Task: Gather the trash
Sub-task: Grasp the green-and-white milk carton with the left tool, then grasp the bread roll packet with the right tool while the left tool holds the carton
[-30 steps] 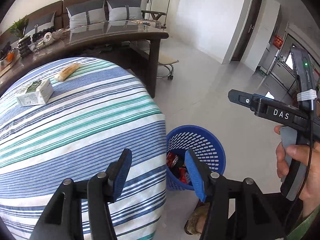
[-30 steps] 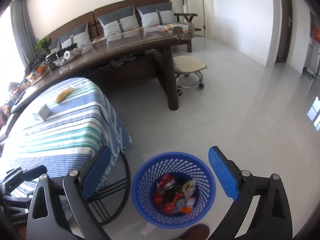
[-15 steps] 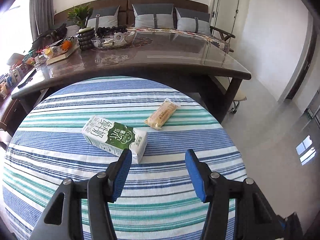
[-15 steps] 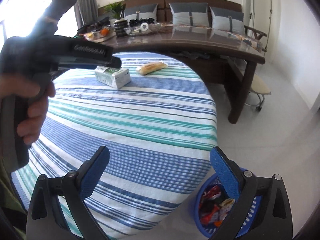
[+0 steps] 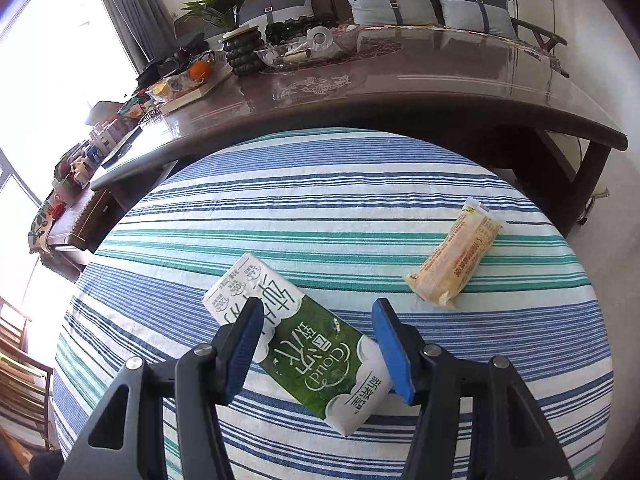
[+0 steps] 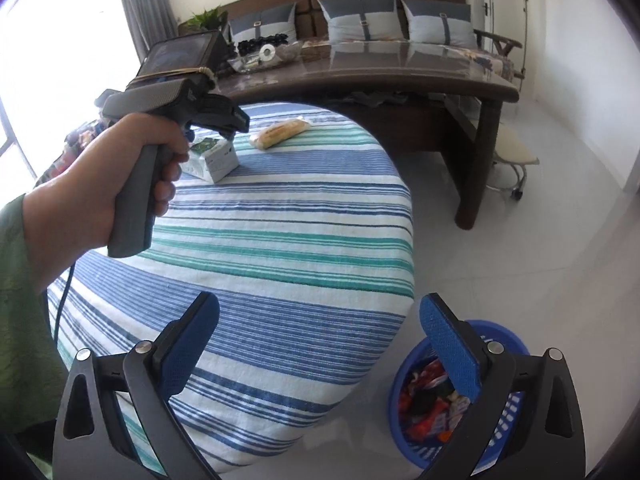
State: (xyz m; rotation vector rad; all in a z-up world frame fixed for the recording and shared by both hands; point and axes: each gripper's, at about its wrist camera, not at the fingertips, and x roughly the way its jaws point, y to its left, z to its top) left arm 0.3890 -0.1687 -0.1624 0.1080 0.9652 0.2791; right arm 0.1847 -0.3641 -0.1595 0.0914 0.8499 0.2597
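milk carton point(image 5: 304, 348) between left gripper point(image 5: 320, 352) jaws

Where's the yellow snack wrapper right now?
The yellow snack wrapper lies on the striped tablecloth, on the right in the left wrist view, beyond the green milk carton, near the dark table.

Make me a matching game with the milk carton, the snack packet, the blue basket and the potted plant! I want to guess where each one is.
Things:
1. milk carton
2. snack packet
3. blue basket
4. potted plant

Places:
A. on the floor beside the striped table, with wrappers inside
B. at the far end of the long brown table
C. lying flat between the open jaws of the left gripper
D. on the striped cloth, apart from the carton, nearer the brown table

Pairs: 1-C, 2-D, 3-A, 4-B
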